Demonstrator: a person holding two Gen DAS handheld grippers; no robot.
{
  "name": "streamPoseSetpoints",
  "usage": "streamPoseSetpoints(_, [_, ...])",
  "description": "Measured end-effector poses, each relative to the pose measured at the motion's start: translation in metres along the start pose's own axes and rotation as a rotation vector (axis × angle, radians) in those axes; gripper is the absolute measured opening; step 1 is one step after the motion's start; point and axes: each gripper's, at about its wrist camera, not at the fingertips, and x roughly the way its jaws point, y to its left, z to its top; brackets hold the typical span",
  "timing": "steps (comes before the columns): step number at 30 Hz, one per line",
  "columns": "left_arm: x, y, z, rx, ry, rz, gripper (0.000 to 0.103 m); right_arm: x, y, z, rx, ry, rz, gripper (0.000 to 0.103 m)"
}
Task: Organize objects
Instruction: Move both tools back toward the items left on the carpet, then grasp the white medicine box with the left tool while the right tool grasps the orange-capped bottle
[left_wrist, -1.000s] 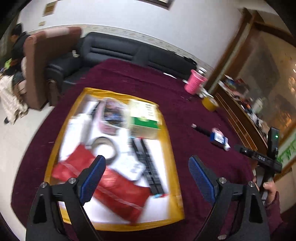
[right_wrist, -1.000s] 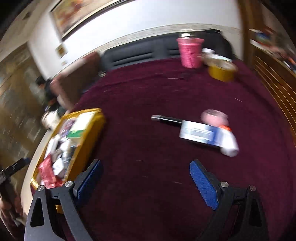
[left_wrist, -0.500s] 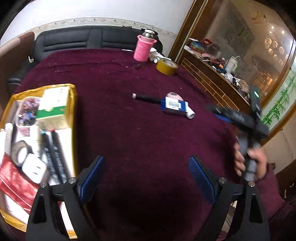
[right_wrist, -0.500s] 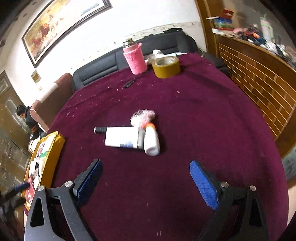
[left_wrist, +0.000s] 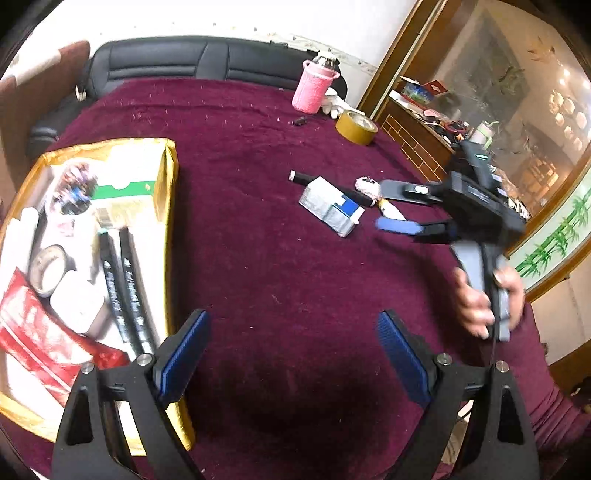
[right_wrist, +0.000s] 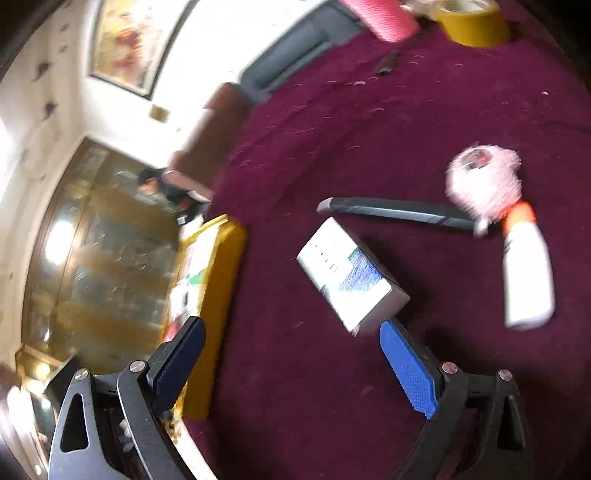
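We work on the table, where the tray at 9 o'clock already holds many items. The right gripper, fingers wide apart and empty, is near the box, which lies at 1 o'clock beside the pen, bottle and pink roll. We should centre both fingers around the box's narrow sides before we close. The left gripper hangs open, empty.
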Motion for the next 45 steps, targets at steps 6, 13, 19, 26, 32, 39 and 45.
streamPoseSetpoints(6, [0.038, -0.003, 0.019, -0.045, 0.027, -0.004, 0.09, -0.055, 0.002, -0.013, -0.037, -0.234, -0.282, 0.098])
streamPoseSetpoints(13, [0.097, -0.029, 0.06, -0.093, 0.002, 0.078, 0.09, -0.08, -0.043, -0.014, 0.085, -0.398, -0.461, 0.098])
streamPoseSetpoints(19, [0.143, -0.056, 0.084, -0.047, -0.015, 0.161, 0.09, -0.076, -0.075, -0.019, 0.14, -0.403, -0.445, 0.098])
streamPoseSetpoints(26, [0.188, -0.077, 0.105, 0.026, 0.001, 0.245, 0.094, -0.084, -0.081, -0.021, 0.143, -0.425, -0.463, 0.098])
streamPoseSetpoints(32, [0.201, -0.088, 0.095, 0.129, 0.015, 0.251, 0.048, -0.081, -0.082, -0.021, 0.14, -0.411, -0.478, 0.098])
streamPoseSetpoints(39, [0.174, -0.069, 0.091, 0.057, 0.001, 0.129, 0.033, -0.075, -0.078, -0.021, 0.107, -0.402, -0.52, 0.098])
streamPoseSetpoints(45, [0.117, -0.059, 0.076, 0.072, -0.09, 0.145, 0.033, -0.063, -0.059, -0.017, 0.028, -0.367, -0.61, 0.098])
